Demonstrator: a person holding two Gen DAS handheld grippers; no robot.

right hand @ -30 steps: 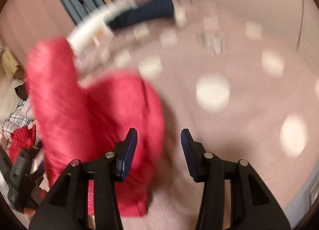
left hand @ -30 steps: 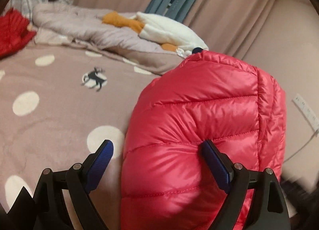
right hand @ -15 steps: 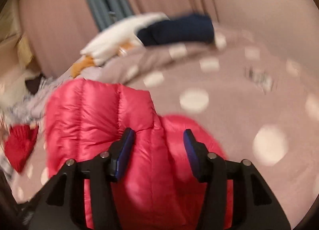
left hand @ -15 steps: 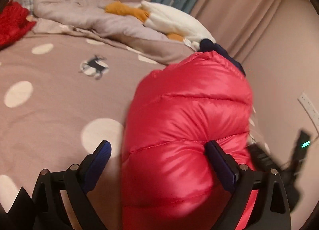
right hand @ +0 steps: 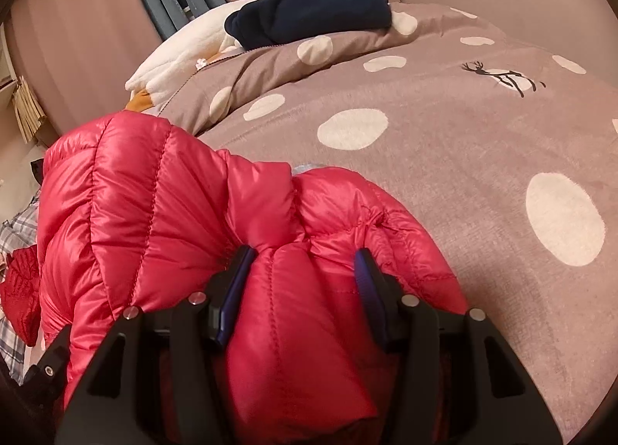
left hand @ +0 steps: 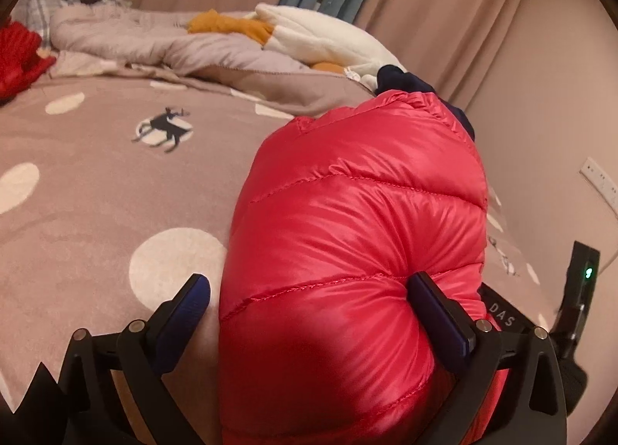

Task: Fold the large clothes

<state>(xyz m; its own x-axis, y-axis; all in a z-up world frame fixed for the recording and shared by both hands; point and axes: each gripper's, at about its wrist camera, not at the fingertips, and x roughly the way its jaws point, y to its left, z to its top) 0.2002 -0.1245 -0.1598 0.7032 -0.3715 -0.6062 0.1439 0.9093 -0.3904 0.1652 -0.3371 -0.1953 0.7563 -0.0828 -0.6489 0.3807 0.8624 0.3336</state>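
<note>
A red quilted puffer jacket (left hand: 355, 236) is bundled into a thick roll over the taupe dotted bed cover (left hand: 96, 190). My left gripper (left hand: 313, 298) is wide open around its bulk, the right finger pressing into the fabric, the left finger off it. In the right wrist view the jacket (right hand: 162, 213) fills the lower left. My right gripper (right hand: 303, 275) has a thick fold of the jacket bulging between its two fingers, which both press into it.
A white and orange fleece (left hand: 320, 35), a navy garment (right hand: 313, 16) and a grey quilt (left hand: 146, 43) are heaped at the bed's far end. Another red garment (left hand: 17, 55) lies far left. Curtains and a wall socket (left hand: 600, 182) stand to the right.
My right gripper has swung from the bare bed cover onto the jacket and now has a fold between its fingers. The left gripper stays around the bundle, which has sunk slightly.
</note>
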